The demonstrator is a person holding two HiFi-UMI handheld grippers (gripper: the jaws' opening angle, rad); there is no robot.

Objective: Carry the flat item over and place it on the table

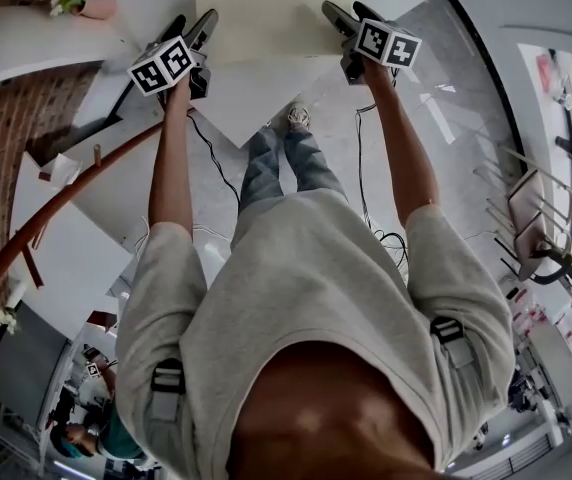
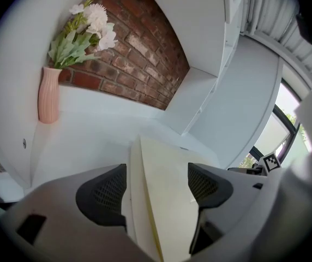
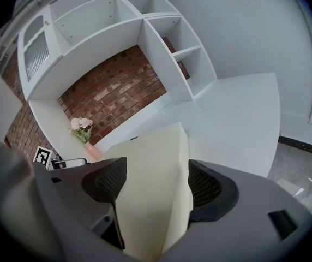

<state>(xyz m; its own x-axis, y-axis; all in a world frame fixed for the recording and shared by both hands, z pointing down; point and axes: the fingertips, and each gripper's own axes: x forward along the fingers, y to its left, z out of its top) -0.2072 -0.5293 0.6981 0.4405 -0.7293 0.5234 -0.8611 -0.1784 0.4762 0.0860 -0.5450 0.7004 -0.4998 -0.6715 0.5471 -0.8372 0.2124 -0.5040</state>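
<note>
Head view: cream foam slab point(image 1: 271, 8) is out in front at arm's length, over the white table point(image 1: 251, 93), with the left gripper point(image 1: 192, 26) on its left side and the right gripper point(image 1: 349, 13) on its right side. A pink vase point(image 2: 48, 94) with flowers stands well apart on the shelf by the brick wall.

Right gripper view: jaws are clamped on the slab, both dark pads against its faces and the thick edge running between them.

Left gripper view: jaws stand wide with the slab between them. A thin gap seems to show at the left pad, so the pads look off the foam, though the wide-angle warp makes that hard to call.

Handling, as a judgement:
- It is thick for a flat item and looks like soft foam, so probably light.
- It should dent under hard pinching and flex or sag if held from one side only.
- The matte faces should give decent grip and not be slippery.
- It is not fragile, but the corners can crumple.

Best hold is across the thickness at two opposite sides, pads well in from the edge, with moderate squeeze. Keep it level and lower it flat onto the table.
</note>
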